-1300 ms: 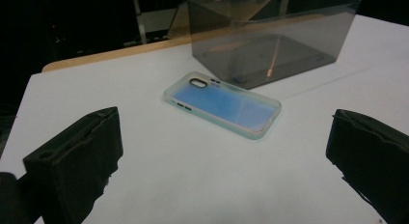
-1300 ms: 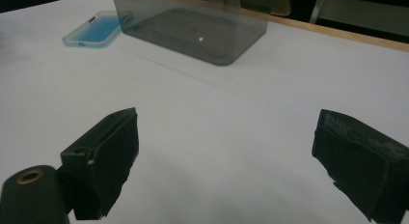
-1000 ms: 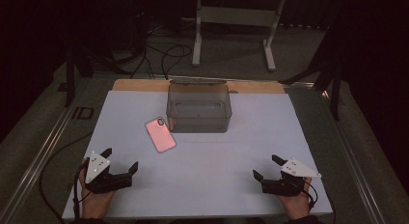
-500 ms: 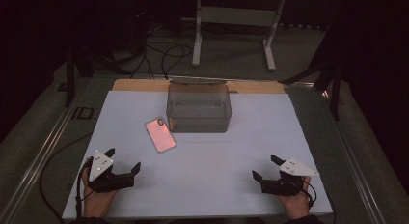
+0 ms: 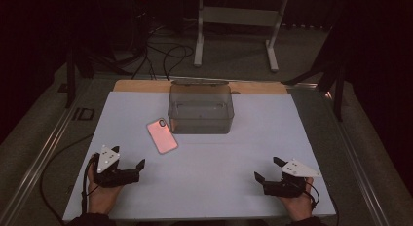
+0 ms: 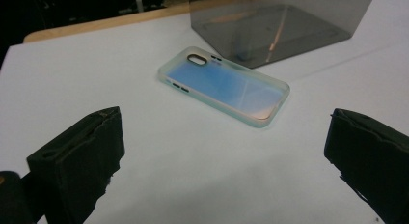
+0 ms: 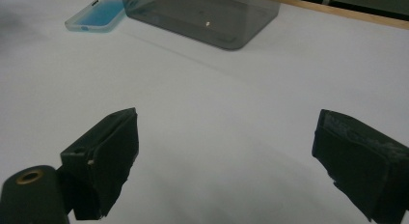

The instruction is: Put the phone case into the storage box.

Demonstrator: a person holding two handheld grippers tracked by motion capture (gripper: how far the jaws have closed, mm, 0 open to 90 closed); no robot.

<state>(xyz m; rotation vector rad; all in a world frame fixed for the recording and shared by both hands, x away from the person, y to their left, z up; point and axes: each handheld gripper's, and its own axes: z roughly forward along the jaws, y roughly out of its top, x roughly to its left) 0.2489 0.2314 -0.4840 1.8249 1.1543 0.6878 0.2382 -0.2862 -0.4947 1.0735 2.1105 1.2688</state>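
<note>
The case (image 5: 162,136) lies flat on the worktop (image 5: 243,153), just beside the bin (image 5: 200,108). Both the left hand-held gripper (image 5: 132,168) and the right hand-held gripper (image 5: 265,170) gape empty, well short of the bin. Likely the approach step: next, the left must reach the case and straddle it.

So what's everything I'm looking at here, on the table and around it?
phone case: one, pinkish from above, translucent blue-tinted up close, flat on the sheet left of the box
box: one, smoky clear plastic, far middle of the sheet
white sheet: one, covers the table top
wooden board: one, tan, along the sheet's far edge
metal stand: one, pale grey, on the floor beyond
cables: several, black, on the floor
left gripper: black fingers open, near left
right gripper: black fingers open, near right
</note>
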